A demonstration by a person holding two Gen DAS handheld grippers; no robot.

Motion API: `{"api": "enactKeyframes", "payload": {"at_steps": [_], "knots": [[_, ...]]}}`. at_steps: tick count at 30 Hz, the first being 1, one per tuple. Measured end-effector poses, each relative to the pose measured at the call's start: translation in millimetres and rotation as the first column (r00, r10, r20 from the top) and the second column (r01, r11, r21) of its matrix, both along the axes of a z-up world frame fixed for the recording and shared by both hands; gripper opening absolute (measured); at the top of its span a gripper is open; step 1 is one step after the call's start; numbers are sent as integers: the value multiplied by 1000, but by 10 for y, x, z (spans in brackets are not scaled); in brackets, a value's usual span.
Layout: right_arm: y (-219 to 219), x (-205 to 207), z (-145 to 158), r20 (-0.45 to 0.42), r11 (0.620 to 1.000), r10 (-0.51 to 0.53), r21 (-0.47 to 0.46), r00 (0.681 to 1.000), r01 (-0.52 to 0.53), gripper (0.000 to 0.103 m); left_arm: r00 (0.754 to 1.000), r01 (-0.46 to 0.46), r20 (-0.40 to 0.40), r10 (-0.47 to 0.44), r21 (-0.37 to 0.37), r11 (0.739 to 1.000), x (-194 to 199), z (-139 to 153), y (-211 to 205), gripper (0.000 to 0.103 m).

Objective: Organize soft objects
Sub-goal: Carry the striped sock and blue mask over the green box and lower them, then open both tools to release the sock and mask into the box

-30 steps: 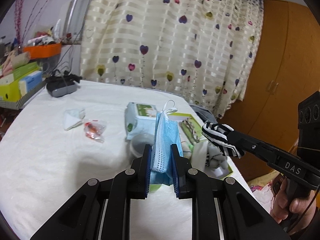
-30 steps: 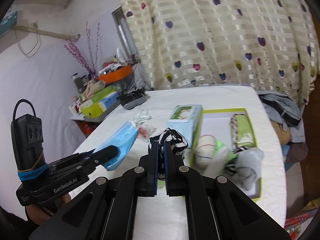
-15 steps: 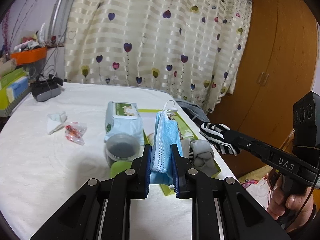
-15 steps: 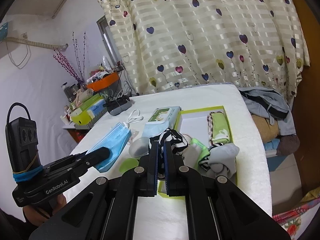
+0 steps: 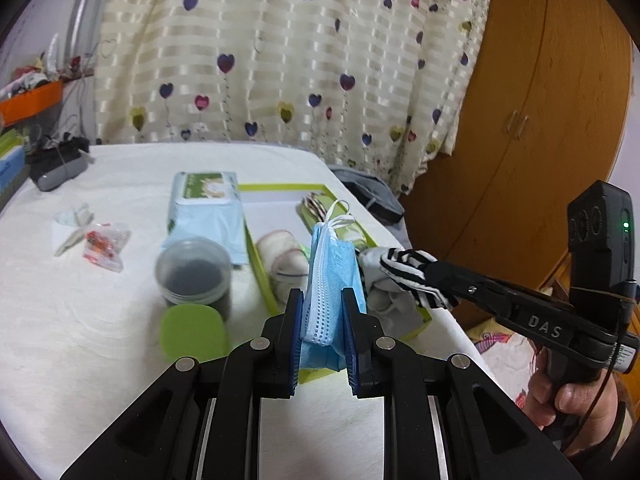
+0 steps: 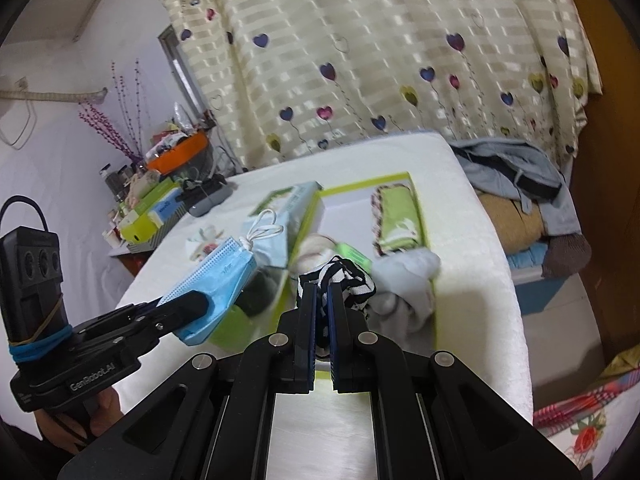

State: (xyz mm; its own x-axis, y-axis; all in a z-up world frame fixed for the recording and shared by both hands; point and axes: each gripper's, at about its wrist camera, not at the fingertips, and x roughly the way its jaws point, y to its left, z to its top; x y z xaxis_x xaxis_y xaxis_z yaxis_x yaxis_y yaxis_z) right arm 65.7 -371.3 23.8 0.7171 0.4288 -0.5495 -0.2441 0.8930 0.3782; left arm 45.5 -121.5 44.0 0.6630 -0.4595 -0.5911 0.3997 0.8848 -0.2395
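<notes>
Both grippers are matte black plastic with silver screws on the linkage arms and blue pads inside the fingers. The right gripper (image 5: 436,276) says "DAS" in white, green LED on its black box. The left gripper (image 6: 200,304) says "GenRobot.AI", with blue bands around its box. Bare-skinned hands.

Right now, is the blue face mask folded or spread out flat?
Folded. The blue face mask stands as a narrow doubled strip, clamped in the left gripper, with its white ear loops bunched at the top.
</notes>
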Motion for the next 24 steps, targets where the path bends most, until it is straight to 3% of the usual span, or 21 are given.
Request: {"api": "enactKeyframes", "payload": {"at_steps": [14,24], "knots": [[-163,277,-452,-119,1000,-7,11,993,8,5,990,95,-105,-92,29,995,198,-340,-380,17],[-127,465,-557,-142,1000,11,11,990,-9,5,987,89,-138,-82,43,995,384,-491,-482,17]]}}
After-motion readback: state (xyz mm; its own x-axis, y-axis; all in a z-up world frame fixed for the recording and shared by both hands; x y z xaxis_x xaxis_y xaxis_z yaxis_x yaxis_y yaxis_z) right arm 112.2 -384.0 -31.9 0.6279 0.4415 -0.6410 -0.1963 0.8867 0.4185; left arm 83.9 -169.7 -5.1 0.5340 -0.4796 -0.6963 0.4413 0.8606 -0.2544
